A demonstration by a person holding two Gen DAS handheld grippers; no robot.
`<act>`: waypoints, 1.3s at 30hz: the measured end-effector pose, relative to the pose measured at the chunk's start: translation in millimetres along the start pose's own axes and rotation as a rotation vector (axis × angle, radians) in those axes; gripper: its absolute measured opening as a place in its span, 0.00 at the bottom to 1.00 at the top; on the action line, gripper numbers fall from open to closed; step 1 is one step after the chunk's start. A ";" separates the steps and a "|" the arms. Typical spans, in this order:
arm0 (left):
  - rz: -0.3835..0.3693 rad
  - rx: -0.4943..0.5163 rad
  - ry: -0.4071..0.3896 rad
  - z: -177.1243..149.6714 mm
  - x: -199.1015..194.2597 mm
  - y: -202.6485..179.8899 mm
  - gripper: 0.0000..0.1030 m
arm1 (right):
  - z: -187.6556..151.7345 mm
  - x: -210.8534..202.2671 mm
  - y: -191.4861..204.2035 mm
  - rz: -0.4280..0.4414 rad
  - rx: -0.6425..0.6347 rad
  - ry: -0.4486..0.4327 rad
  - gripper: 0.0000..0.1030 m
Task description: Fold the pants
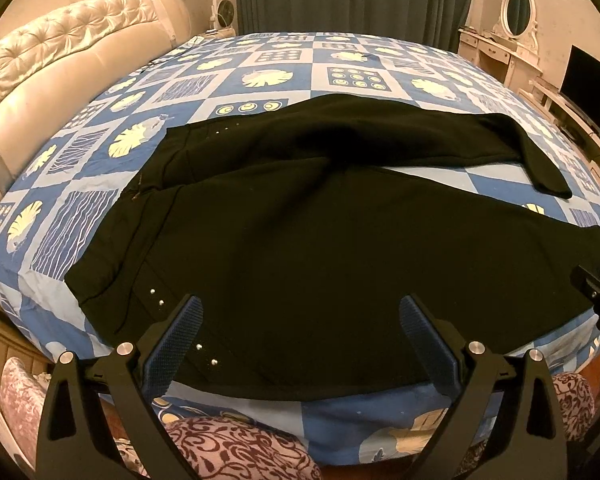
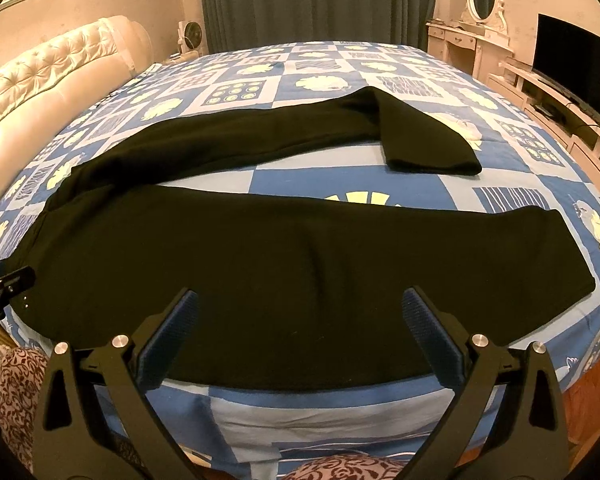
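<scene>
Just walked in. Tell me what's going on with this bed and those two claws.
A person holding a claw in each hand is set to fold black pants spread flat on a blue patchwork bedspread. The legs are splayed apart, and the far leg's end is bent back towards the near side. The left claw is by the waist end and the right claw is over the near leg. Both are open, holding nothing; no fold is made yet.

Left wrist view: looks forward between its own fingers from the near bed edge, close above the waist end of the black fabric pants (image 1: 300, 248). Right wrist view: same heading, close above the near leg. Both share the blue patterned quilt (image 2: 340, 184) and, at 12 o'clock, the dark green curtain (image 2: 320, 0).
</scene>
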State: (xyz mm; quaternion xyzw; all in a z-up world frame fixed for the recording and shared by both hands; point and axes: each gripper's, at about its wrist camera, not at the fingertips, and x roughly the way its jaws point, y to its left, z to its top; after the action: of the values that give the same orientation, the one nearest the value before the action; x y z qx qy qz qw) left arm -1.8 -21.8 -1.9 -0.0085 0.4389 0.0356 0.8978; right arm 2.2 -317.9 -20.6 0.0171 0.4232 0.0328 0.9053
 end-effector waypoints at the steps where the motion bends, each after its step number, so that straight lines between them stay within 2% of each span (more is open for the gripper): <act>1: 0.000 0.000 0.000 -0.6 0.0 0.1 0.95 | -0.1 -0.4 1.0 0.000 0.001 0.000 0.98; 19: -0.031 -0.004 -0.033 4.6 -7.5 -3.5 0.95 | -1.9 2.0 -0.1 -0.001 0.004 0.005 0.98; 39: -0.041 -0.011 -0.031 6.3 -7.6 -3.3 0.95 | -3.9 6.4 -2.3 0.013 0.007 0.027 0.98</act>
State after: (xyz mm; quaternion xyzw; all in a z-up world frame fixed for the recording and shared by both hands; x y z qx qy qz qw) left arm -1.3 -25.2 7.9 -0.0221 0.4244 0.0197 0.9050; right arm 3.4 -319.6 -28.1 0.0226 0.4355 0.0375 0.8991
